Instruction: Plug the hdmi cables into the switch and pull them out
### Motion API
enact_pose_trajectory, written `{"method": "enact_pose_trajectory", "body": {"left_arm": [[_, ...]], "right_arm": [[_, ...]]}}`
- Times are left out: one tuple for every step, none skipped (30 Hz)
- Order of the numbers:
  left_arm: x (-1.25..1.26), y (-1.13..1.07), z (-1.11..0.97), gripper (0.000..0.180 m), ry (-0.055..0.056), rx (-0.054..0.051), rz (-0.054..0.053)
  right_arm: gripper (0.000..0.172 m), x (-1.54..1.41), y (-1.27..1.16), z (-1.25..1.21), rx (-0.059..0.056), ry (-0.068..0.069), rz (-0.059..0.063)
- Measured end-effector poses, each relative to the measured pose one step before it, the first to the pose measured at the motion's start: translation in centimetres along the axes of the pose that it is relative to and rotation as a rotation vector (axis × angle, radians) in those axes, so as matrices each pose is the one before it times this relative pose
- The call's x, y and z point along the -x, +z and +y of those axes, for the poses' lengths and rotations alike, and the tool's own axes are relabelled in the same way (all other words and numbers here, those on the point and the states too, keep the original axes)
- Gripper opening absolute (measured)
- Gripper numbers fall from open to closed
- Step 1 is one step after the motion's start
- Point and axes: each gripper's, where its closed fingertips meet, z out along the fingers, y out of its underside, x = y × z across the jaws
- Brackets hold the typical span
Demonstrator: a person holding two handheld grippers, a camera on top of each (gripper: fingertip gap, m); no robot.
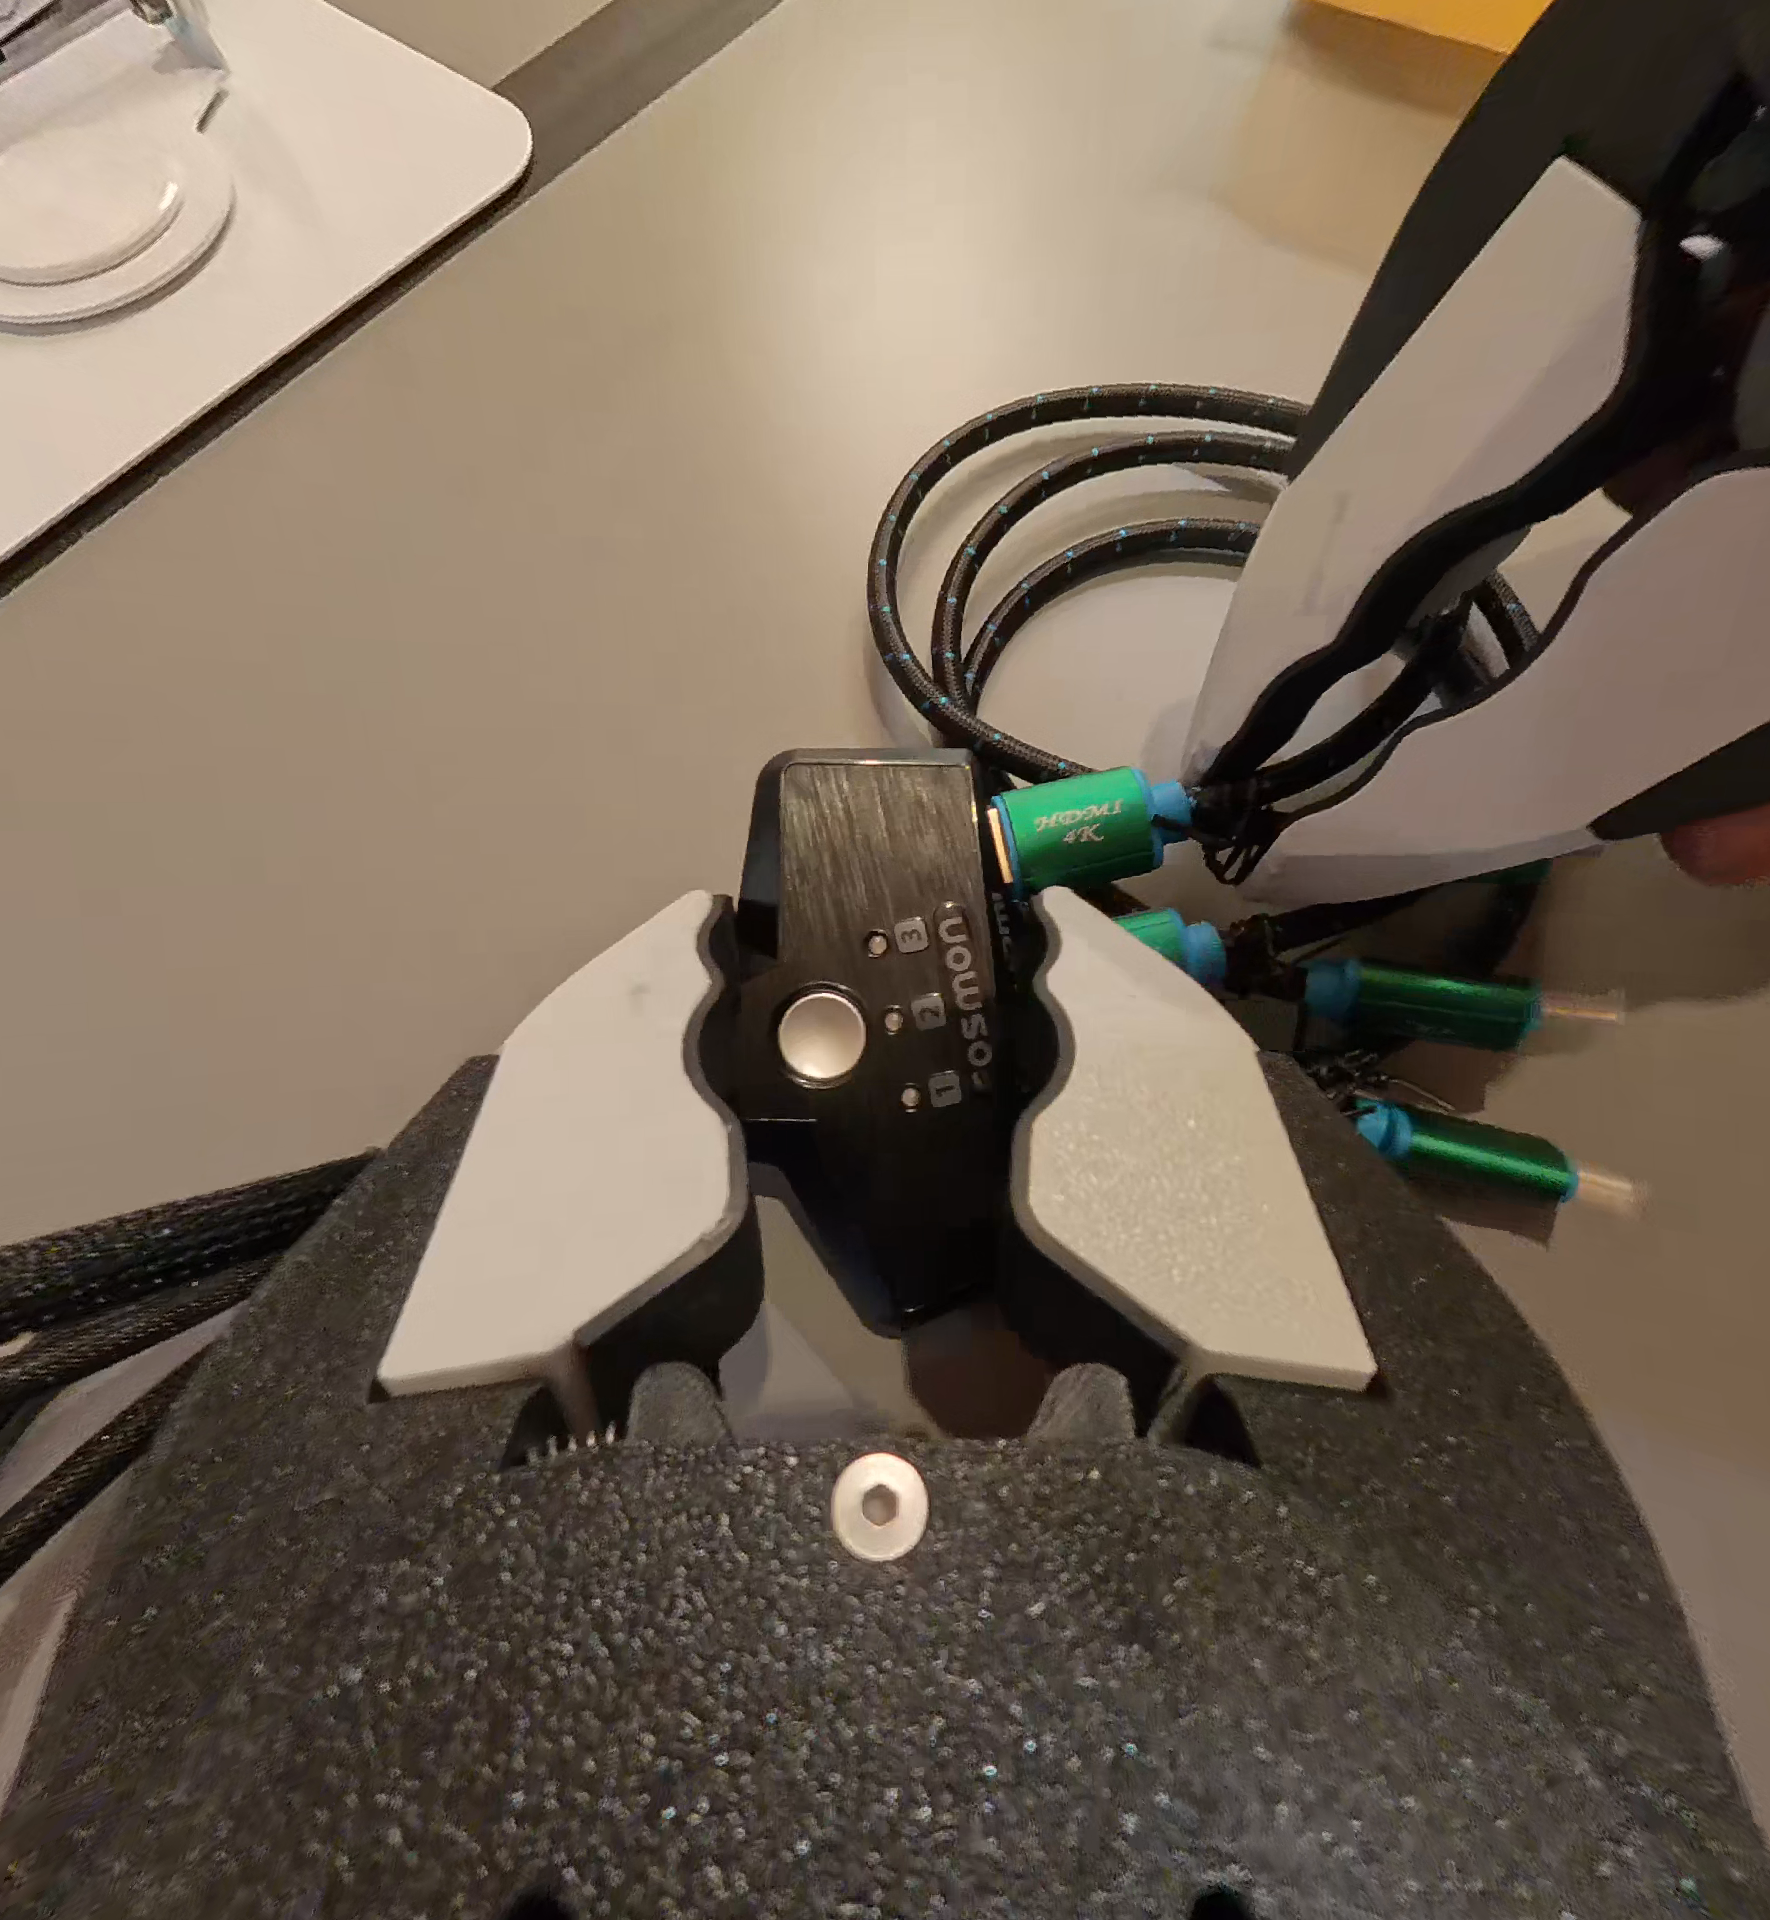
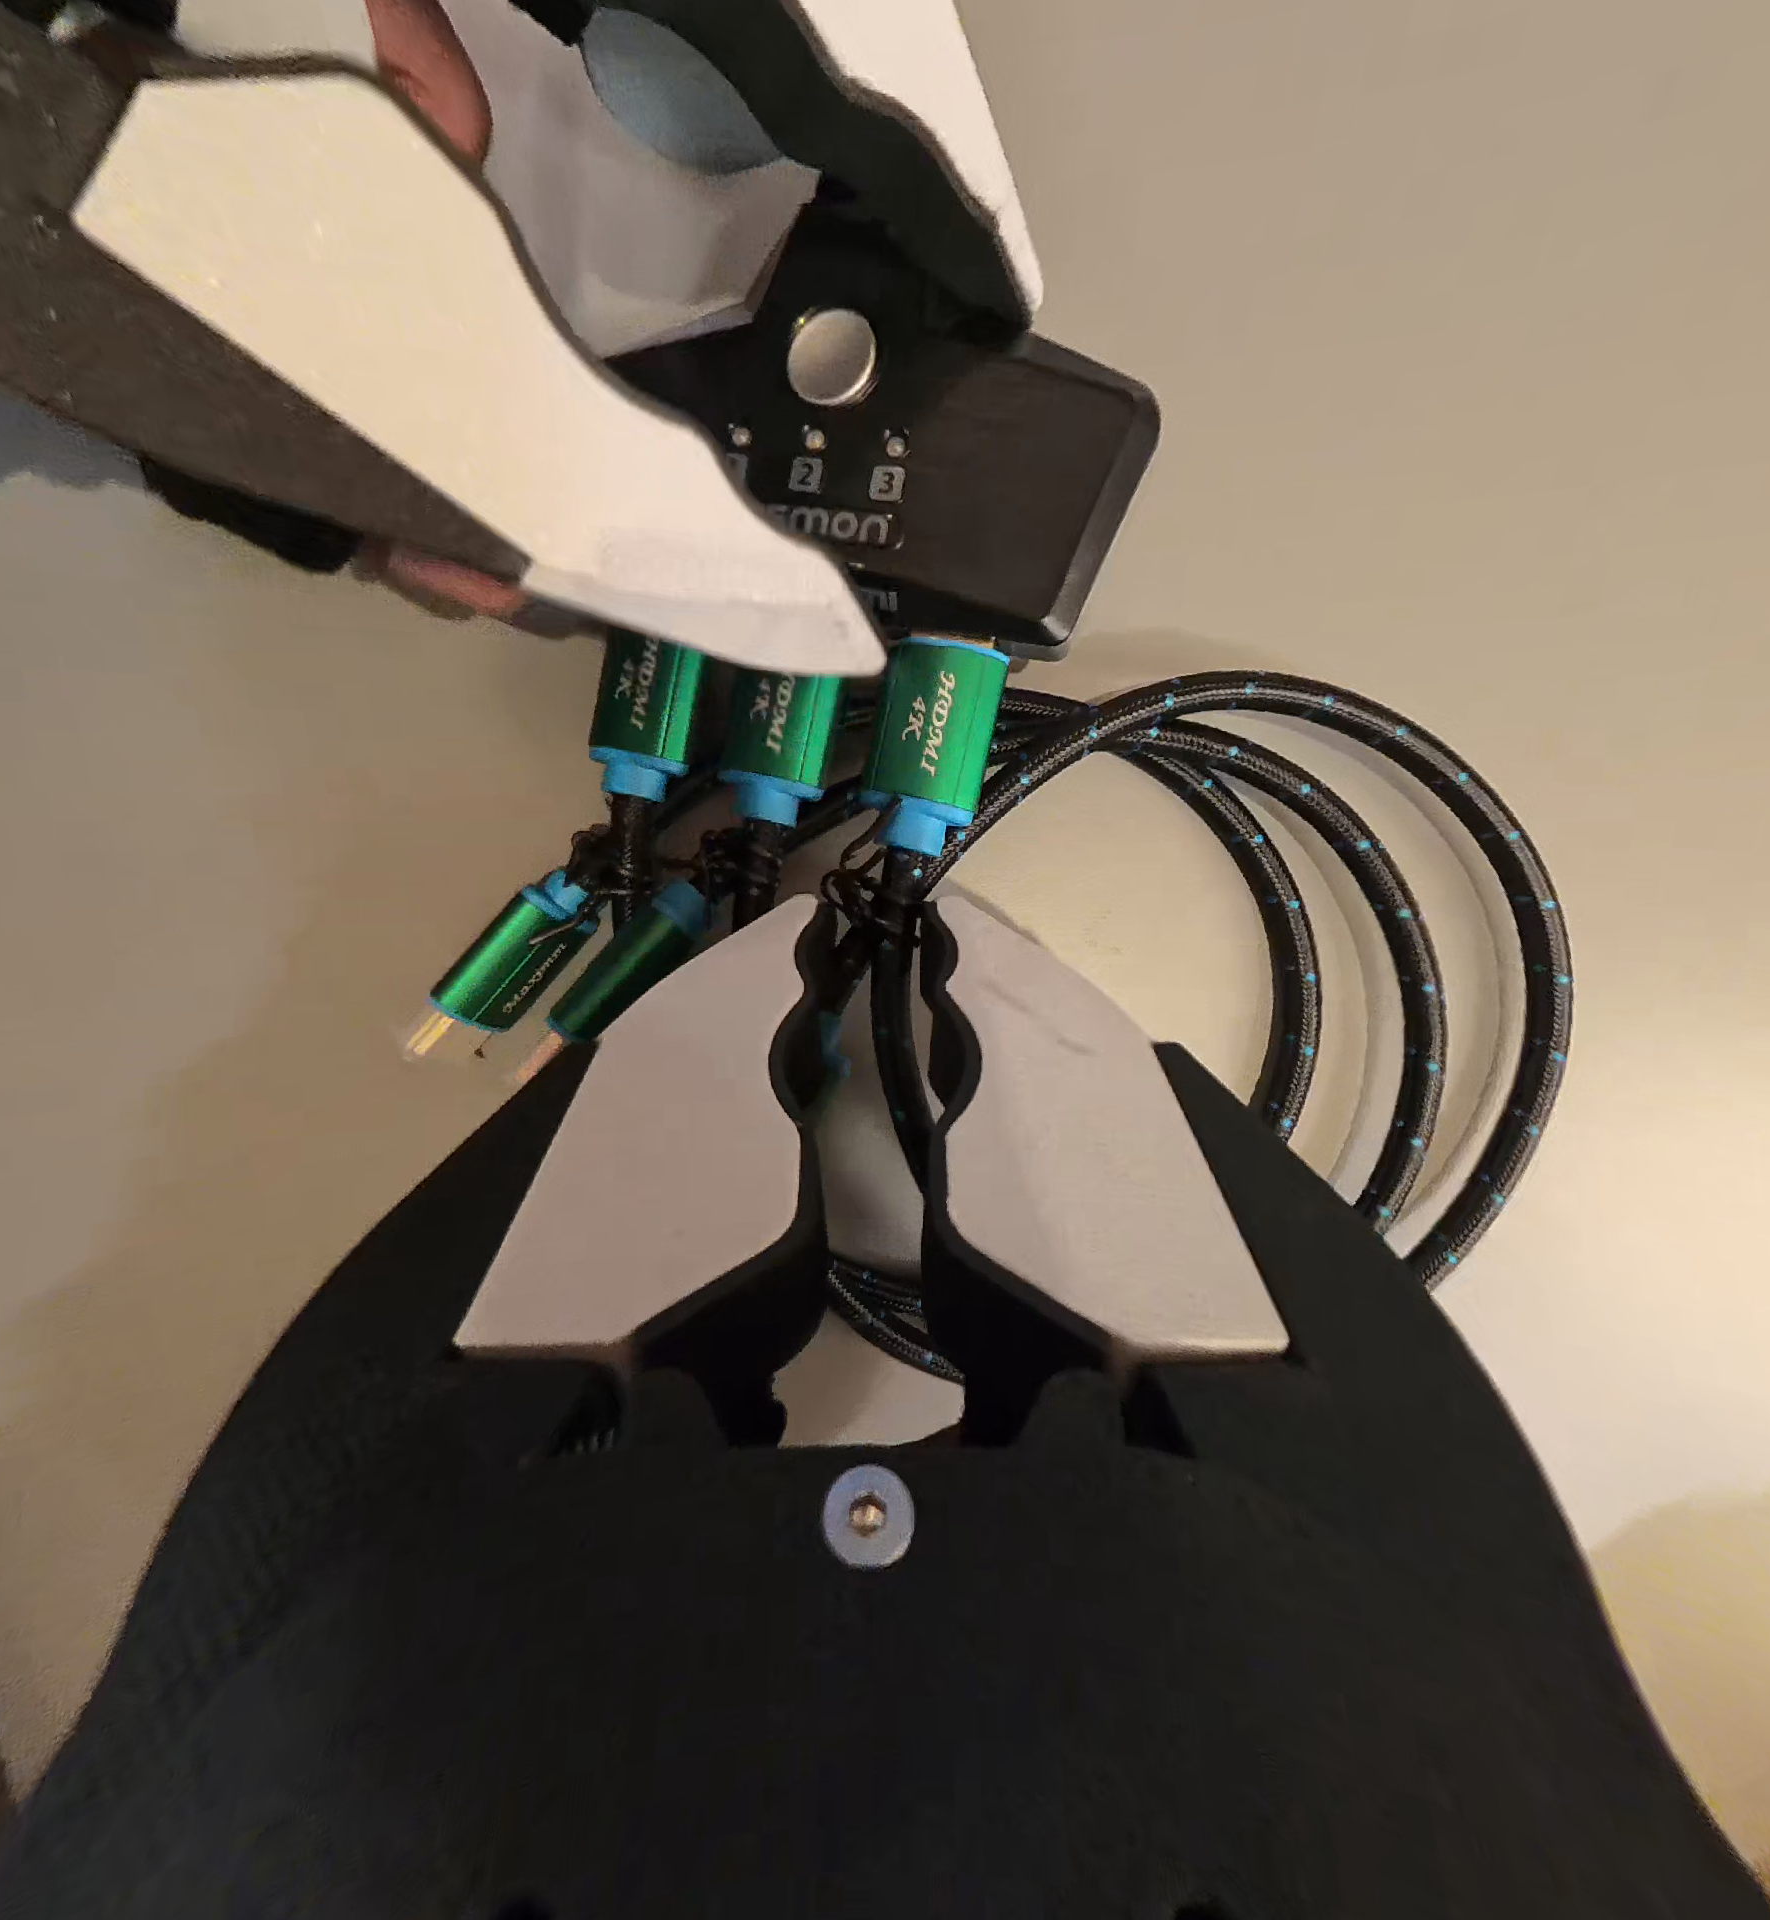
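Left gripper [image 1: 876,935] holds a black switch box [image 1: 881,894] between its fingers, pads pressed on both long sides, the box's far end projecting beyond the tips. A green plug [image 1: 1073,826] sits in the box's side, just beside the right fingertip. Right gripper [image 2: 865,925] stands narrow, closed on the braided black cable [image 2: 886,997] just behind that plug. Cable loops [image 2: 1380,935] lie on the beige table [image 1: 548,520]; two loose green plugs [image 2: 507,971] hang nearby

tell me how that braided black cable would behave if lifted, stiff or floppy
Probably semi-stiff: the braided cable keeps wide, springy loops on the table. Its green plugs likely add end weight, so loose ends would dangle. The woven sheath looks grippy, not slippery.
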Motion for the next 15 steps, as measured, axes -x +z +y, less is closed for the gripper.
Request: {"method": "enact_pose_trajectory", "body": {"left_arm": [[-0.072,-0.165,0.045,0.051,-0.0001,-0.0029,-0.0019],[-0.138,-0.090,0.056,0.051,-0.0007,-0.0016,-0.0016],[-0.144,-0.070,0.033,0.051,-0.0014,-0.0004,-0.0055],[-0.142,-0.046,0.035,0.051,-0.0041,0.0008,-0.0064],[-0.139,-0.035,0.049,0.051,-0.0086,0.0020,-0.0062],[-0.122,-0.019,0.018,0.052,-0.0064,0.0012,-0.0078],[-0.116,-0.023,0.016,0.053,-0.0018,0.0008,-0.0085],[-0.111,-0.023,0.015,0.053,0.0003,0.0007,-0.0066],[-0.165,-0.020,-0.014,0.053,0.0052,-0.0008,-0.0029],[-0.208,-0.015,-0.042,0.052,0.0132,-0.0067,-0.0005],[-0.184,-0.007,-0.077,0.051,0.0083,-0.0155,-0.0018],[-0.126,0.012,-0.033,0.051,-0.0015,-0.0137,-0.0003],[-0.088,-0.043,0.003,0.050,0.0075,-0.0040,-0.0015],[-0.047,-0.024,0.007,0.050,0.0070,-0.0013,-0.0042],[-0.047,0.027,0.031,0.048,0.0128,0.0004,-0.0098]], "right_arm": [[0.014,0.080,-0.131,0.048,-0.0035,-0.0082,0.0094],[0.013,0.086,-0.104,0.054,-0.0027,-0.0068,0.0103],[0.013,0.047,-0.078,0.081,-0.0001,-0.0089,0.0165],[0.012,0.015,-0.072,0.094,0.0018,-0.0139,0.0237],[0.012,-0.011,-0.085,0.107,0.0035,-0.0153,0.0287],[0.012,-0.009,-0.077,0.100,0.0050,-0.0141,0.0313],[0.012,0.010,-0.090,0.111,0.0054,-0.0135,0.0298],[0.011,0.038,-0.102,0.098,0.0042,-0.0109,0.0251],[0.011,0.042,-0.107,0.123,0.0033,-0.0075,0.0185],[0.011,0.054,-0.110,0.138,0.0012,-0.0049,0.0103],[0.011,0.076,-0.112,0.142,-0.0015,-0.0007,0.0021],[0.011,0.098,-0.093,0.143,-0.0027,0.0013,-0.0056],[0.010,0.102,-0.115,0.150,-0.0022,0.0005,-0.0086],[0.010,0.068,-0.128,0.156,0.0001,-0.0048,-0.0055],[0.010,0.113,-0.124,0.163,0.0017,-0.0087,-0.0049]]}}
